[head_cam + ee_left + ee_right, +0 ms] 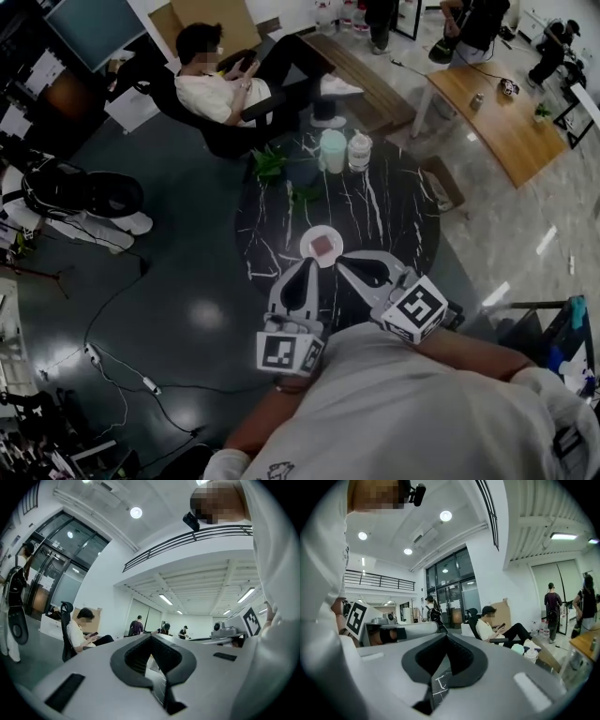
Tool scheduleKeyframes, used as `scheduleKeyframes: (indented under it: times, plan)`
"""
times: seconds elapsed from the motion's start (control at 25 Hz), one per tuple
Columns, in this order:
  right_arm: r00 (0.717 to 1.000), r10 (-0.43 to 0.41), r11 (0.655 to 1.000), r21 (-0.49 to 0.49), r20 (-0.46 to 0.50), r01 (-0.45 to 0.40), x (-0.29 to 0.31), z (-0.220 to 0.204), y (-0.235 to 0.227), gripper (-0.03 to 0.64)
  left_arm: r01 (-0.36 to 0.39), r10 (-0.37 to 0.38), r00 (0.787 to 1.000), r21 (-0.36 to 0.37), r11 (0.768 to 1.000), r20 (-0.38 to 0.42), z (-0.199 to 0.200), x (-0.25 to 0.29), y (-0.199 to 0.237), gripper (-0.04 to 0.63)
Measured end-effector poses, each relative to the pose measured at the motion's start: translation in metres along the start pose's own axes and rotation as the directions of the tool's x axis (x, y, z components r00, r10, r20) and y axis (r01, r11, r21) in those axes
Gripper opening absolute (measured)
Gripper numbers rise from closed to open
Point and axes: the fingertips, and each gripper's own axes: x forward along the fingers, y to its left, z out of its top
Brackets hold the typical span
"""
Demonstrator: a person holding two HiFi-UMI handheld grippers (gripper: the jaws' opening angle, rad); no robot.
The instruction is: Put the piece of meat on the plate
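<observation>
Head view: the piece of meat [322, 246] lies on the white plate [306, 246], near the middle of the round black marble table [398, 220]. The 2 grippers are held over the near edge. The left gripper [307, 265] and right gripper [345, 265] both have their jaws closed, empty.

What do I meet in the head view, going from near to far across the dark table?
Left gripper and right gripper, side by side → white plate with the piece of meat on it → pale green cup and white container at the far edge → seated person beyond the table.
</observation>
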Motion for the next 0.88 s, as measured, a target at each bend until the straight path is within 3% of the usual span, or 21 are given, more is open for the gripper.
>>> scheduleKeyframes:
  times: [0.16, 0.68, 0.88]
  plan:
    - [0.999, 0.033, 0.999, -0.029, 0.027, -0.033, -0.027, 0.007, 0.006, 0.002, -0.008, 0.008, 1.0, 0.024, 1.0, 0.012, 0.0, -0.003, -0.035, 0.006]
    - [0.989, 0.15, 0.989, -0.007, 0.002, -0.15, -0.158, -0.022, 0.037, 0.002, -0.047, 0.046, 0.999, -0.033, 0.998, -0.016, -0.051, -0.042, -0.167, 0.006]
    - [0.988, 0.155, 0.988, -0.01, -0.001, -0.155, -0.205, -0.033, 0.051, 0.002, -0.069, 0.068, 0.997, -0.042, 0.997, -0.025, -0.064, -0.066, -0.212, 0.006]
